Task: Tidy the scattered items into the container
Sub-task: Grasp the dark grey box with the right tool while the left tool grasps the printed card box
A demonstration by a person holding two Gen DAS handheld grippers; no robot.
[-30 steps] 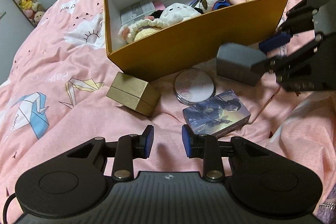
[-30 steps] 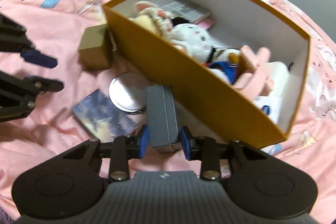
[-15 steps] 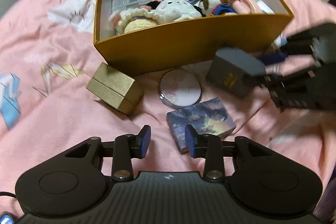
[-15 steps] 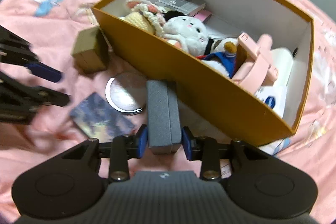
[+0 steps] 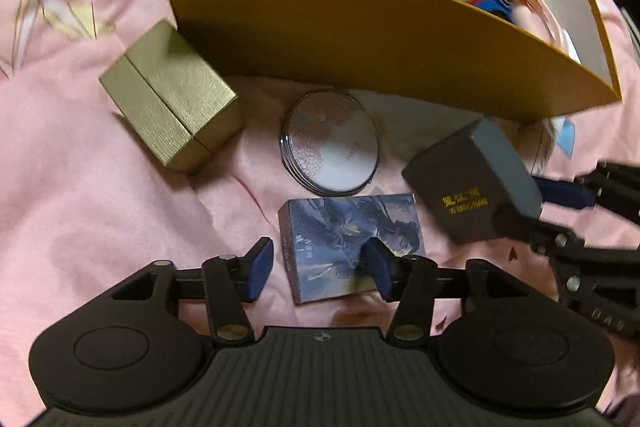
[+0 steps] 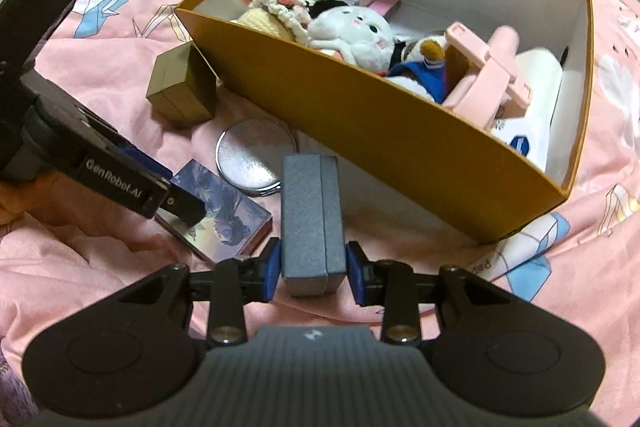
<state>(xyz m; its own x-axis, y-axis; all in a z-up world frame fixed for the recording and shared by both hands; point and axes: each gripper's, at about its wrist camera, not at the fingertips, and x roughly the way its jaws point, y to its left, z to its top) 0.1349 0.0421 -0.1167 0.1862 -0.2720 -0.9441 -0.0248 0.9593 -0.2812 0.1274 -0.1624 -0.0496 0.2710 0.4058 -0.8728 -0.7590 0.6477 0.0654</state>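
Two tongs at work: left tongs (image 5: 318, 267), lowered since a second ago, are opening astride the blue card box (image 5: 352, 247) on the bed, while right tongs (image 6: 313, 273) pinch the grey box (image 6: 312, 219) just outside the orange container (image 6: 400, 131), so two items look close to stowing.

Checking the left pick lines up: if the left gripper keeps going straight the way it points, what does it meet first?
Most likely the blue picture box on the pink bedding: the left gripper, jaws opening, already straddles its near end. Depth is unclear.
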